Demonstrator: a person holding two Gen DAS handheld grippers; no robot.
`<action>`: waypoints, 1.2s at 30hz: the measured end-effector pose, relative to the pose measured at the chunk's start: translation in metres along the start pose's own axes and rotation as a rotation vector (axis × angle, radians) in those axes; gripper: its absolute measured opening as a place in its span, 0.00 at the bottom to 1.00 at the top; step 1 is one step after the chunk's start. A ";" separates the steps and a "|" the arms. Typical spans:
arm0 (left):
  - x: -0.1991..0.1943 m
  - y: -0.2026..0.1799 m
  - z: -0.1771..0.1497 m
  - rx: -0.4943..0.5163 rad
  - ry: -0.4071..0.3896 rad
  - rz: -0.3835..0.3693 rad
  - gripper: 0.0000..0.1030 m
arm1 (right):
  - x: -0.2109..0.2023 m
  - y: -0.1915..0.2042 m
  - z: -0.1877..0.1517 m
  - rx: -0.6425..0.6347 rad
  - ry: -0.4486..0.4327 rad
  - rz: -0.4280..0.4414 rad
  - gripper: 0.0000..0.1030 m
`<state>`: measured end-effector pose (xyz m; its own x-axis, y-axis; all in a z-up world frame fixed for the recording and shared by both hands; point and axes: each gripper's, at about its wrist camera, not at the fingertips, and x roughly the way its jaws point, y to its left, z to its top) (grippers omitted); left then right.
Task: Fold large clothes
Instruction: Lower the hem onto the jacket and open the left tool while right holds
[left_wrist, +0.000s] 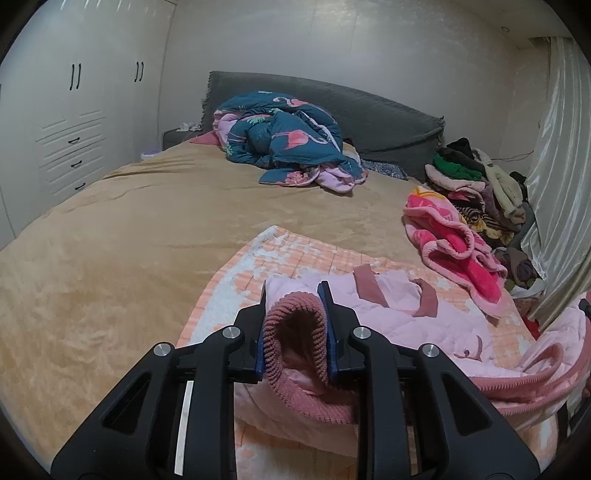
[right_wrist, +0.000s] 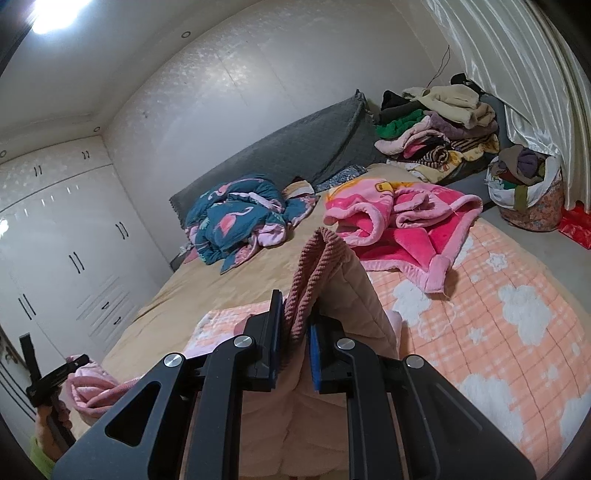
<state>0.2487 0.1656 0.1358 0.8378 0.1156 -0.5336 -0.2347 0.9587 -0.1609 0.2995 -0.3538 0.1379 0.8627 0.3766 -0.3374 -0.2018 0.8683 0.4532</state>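
Both tools, left tool (left_wrist: 295, 314) and right tool (right_wrist: 295, 325), are clamped on pink jacket (left_wrist: 399, 317) ribbing; bed (left_wrist: 129, 229) ahead is crowded by pink blanket (right_wrist: 399, 225), teal quilt (left_wrist: 288, 140), clothes pile (right_wrist: 436, 129).

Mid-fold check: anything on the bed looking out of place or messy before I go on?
Nothing damaged or spilled. The teal flamingo quilt lies crumpled by the headboard, and a pink blanket sits bunched, overlapping the peach checked cover.

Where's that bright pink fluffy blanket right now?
The pink blanket lies crumpled on the bed's right side, partly on the orange checked quilt, just before the clothes pile.
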 end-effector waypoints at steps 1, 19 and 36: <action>0.002 -0.001 0.001 0.009 -0.005 0.008 0.16 | 0.005 0.000 0.001 -0.005 0.001 -0.009 0.12; 0.033 -0.004 0.012 0.027 -0.037 0.046 0.29 | 0.075 -0.028 -0.002 0.006 0.038 -0.108 0.12; 0.048 0.001 0.020 -0.005 -0.080 0.027 0.45 | 0.126 -0.041 -0.013 -0.020 0.091 -0.203 0.12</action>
<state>0.2988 0.1774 0.1270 0.8680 0.1617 -0.4695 -0.2598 0.9536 -0.1520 0.4108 -0.3376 0.0663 0.8416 0.2204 -0.4931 -0.0384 0.9351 0.3523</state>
